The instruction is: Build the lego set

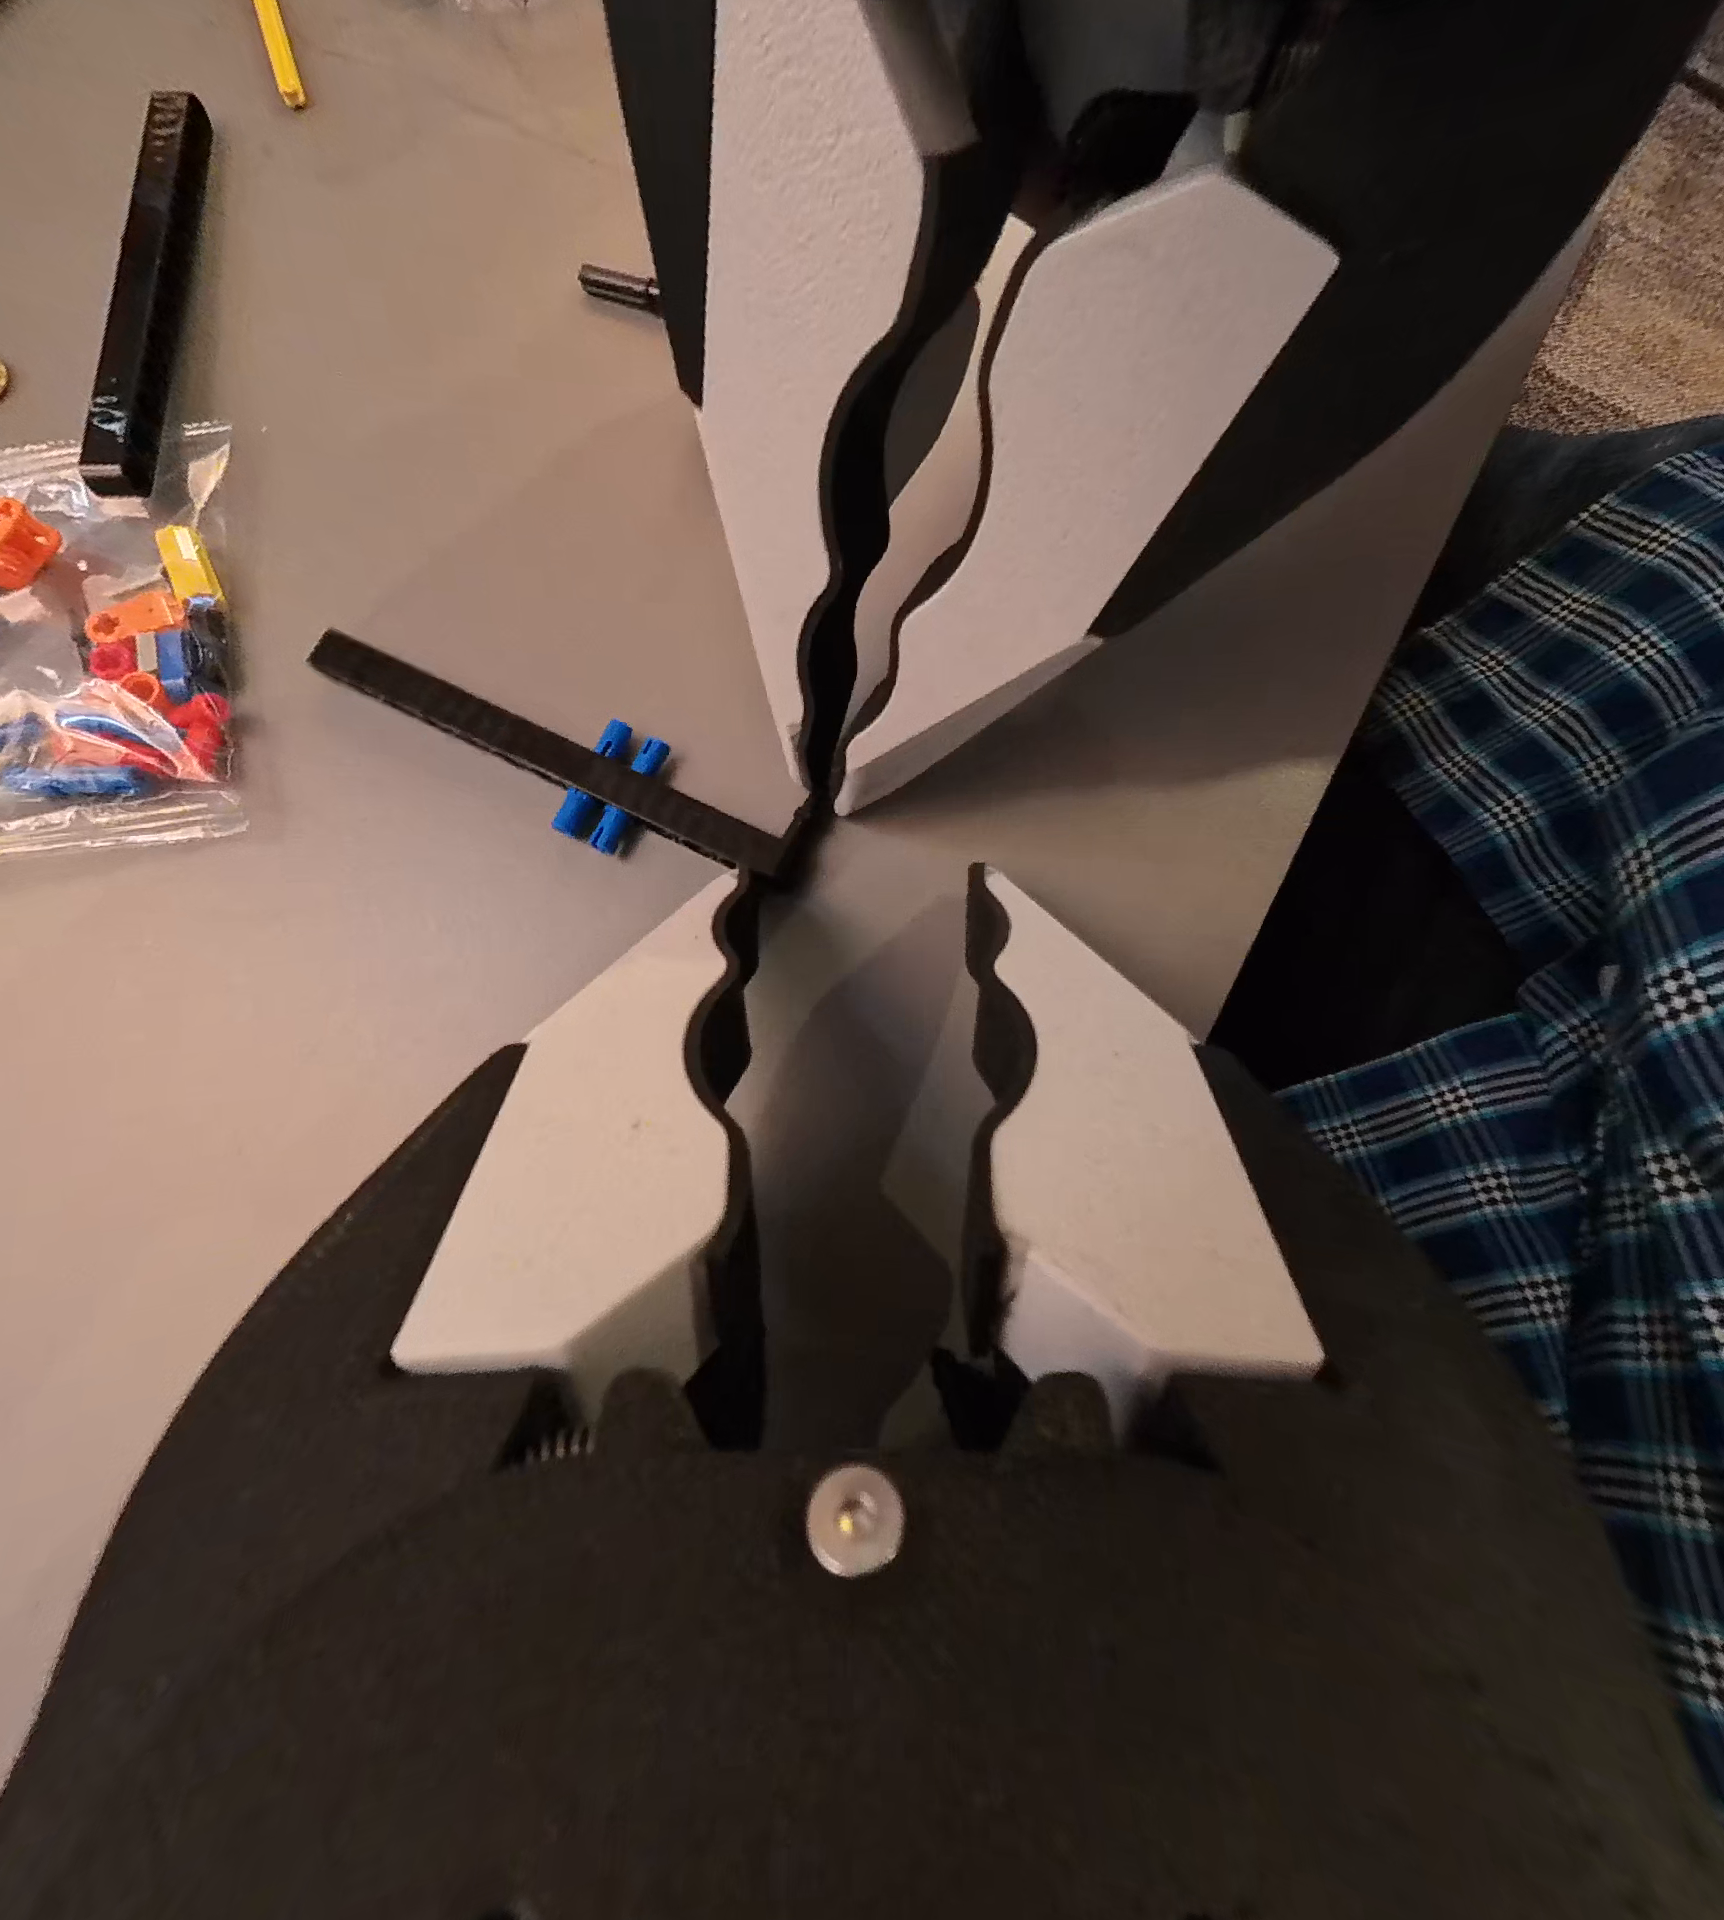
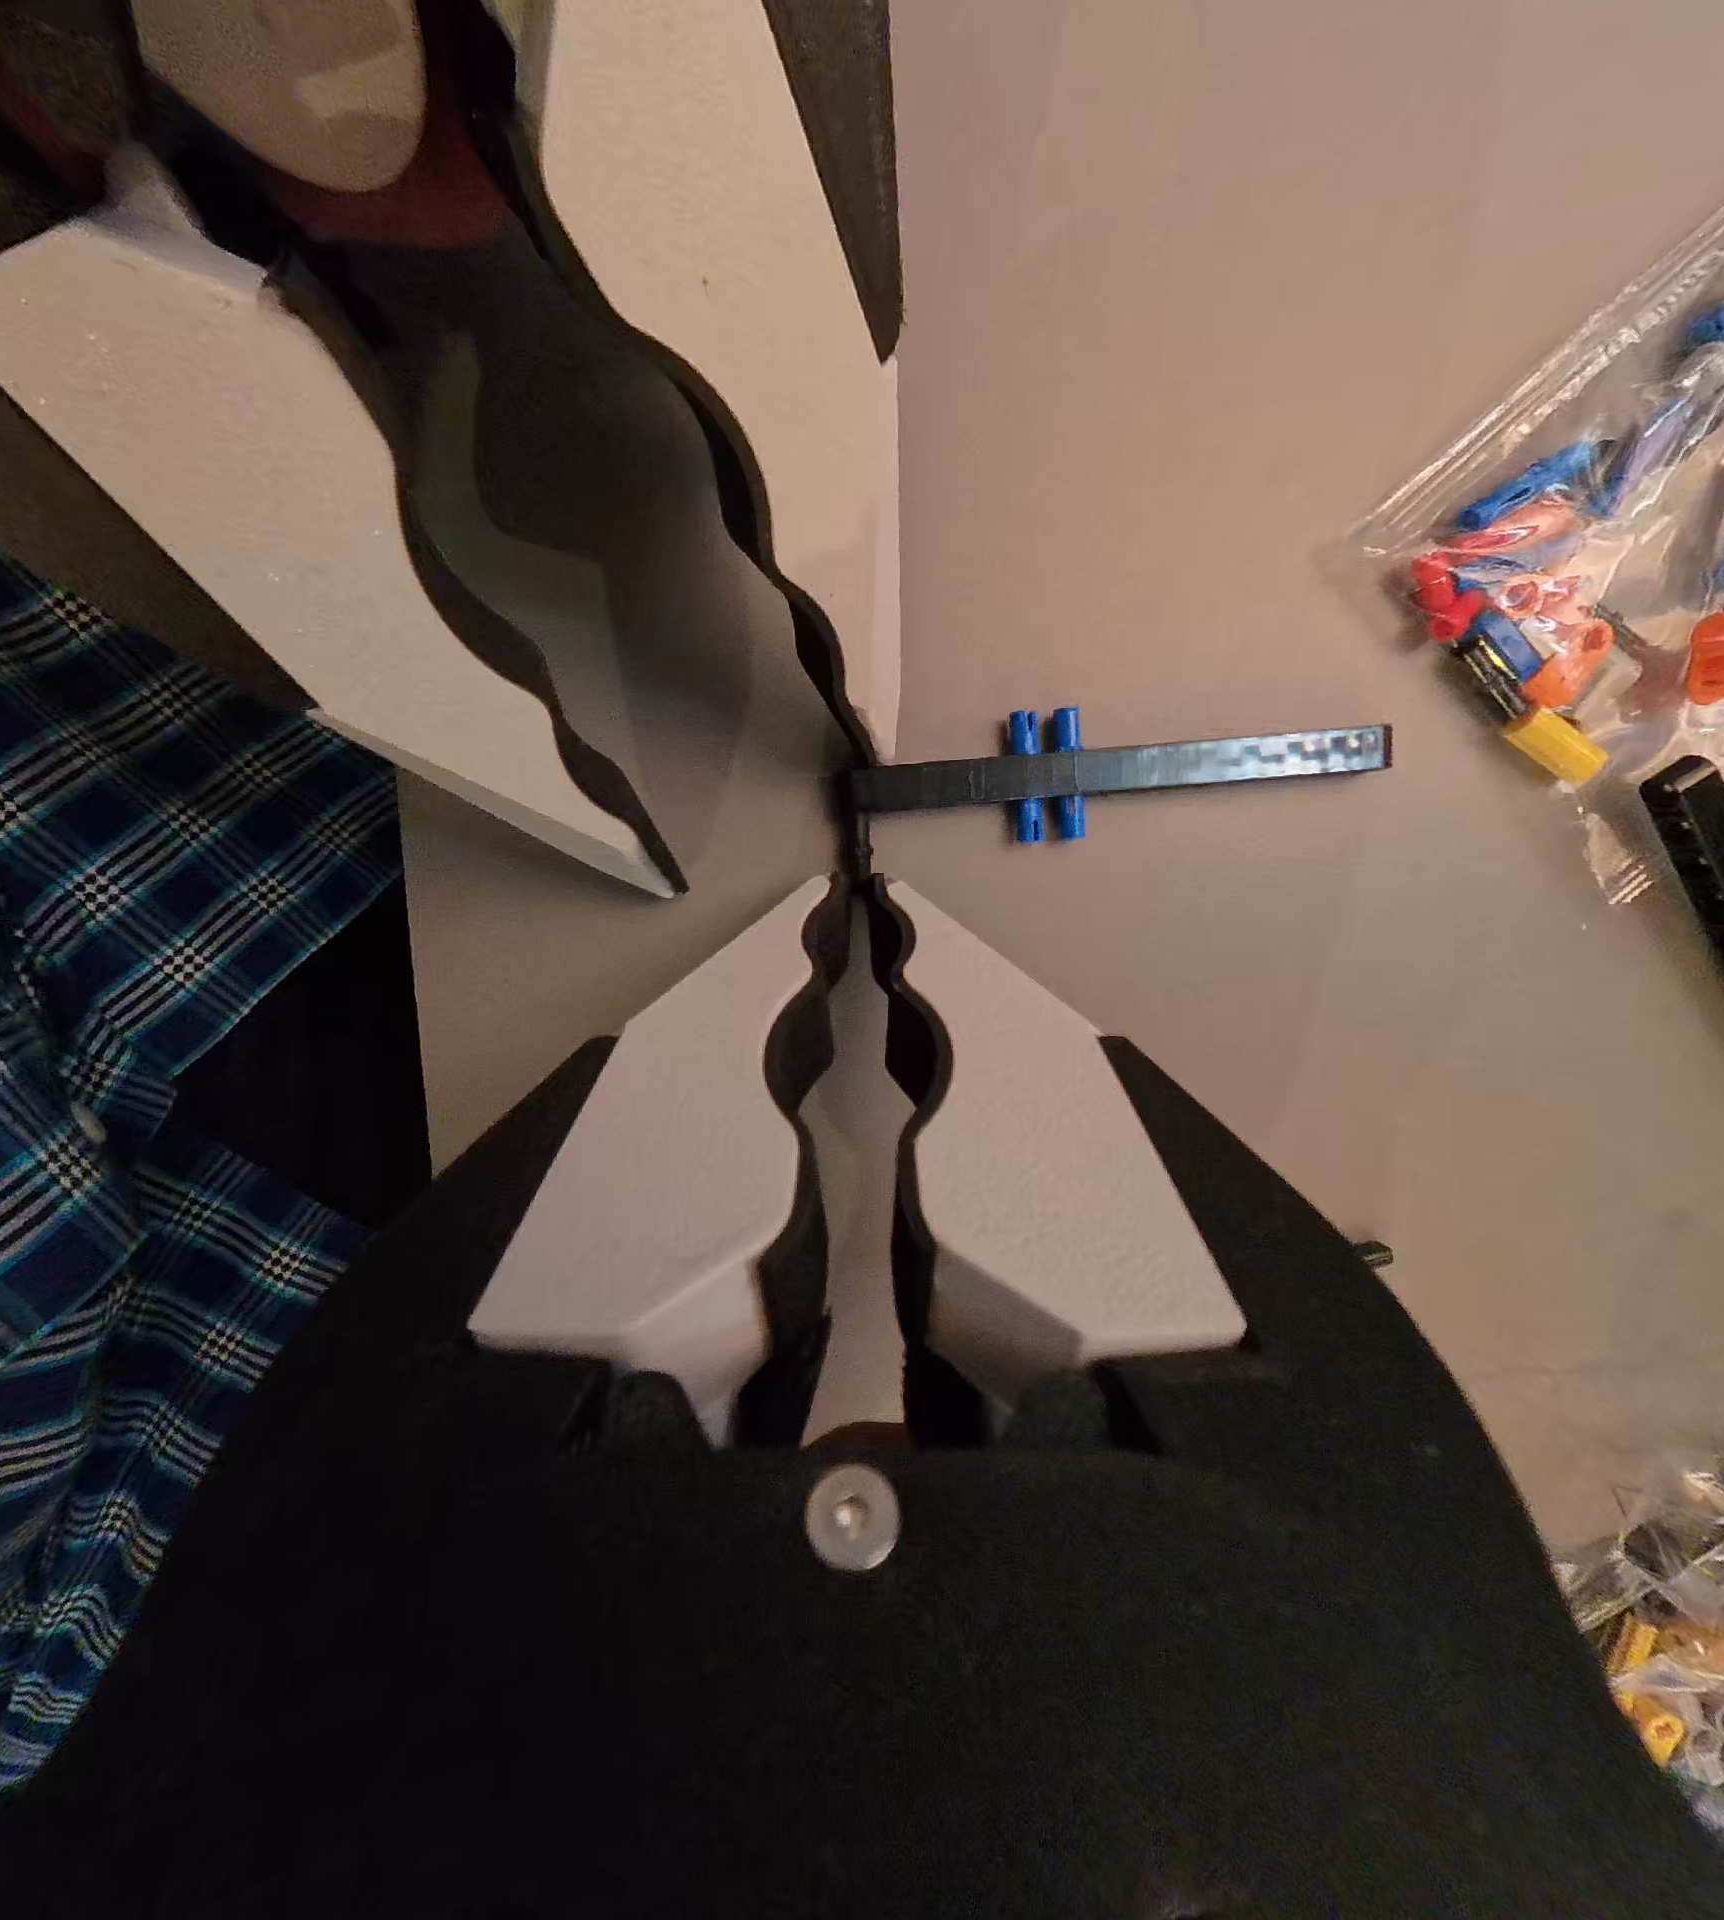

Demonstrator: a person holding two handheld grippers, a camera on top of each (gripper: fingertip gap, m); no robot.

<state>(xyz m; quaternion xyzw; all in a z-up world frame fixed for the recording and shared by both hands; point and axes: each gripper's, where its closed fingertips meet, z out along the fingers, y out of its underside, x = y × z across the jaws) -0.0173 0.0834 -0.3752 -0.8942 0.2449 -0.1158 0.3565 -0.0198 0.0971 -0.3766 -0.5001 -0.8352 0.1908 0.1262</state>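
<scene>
the black beam (image 2: 1118,781) with two blue pins (image 2: 1045,788) through its middle juts out above the grey table (image 1: 370,1039), and the right gripper (image 2: 853,881) is pinched down on the beam's near end, fingers nearly together. the left gripper (image 1: 863,883) is spread wide and grips nothing, one fingertip just touching that same end (a handover, probably). best bet: close the left squarely on the beam before the right lets go, well clear of the pins. the bag of parts (image 1: 58,665) lies beyond the beam's far end.
</scene>
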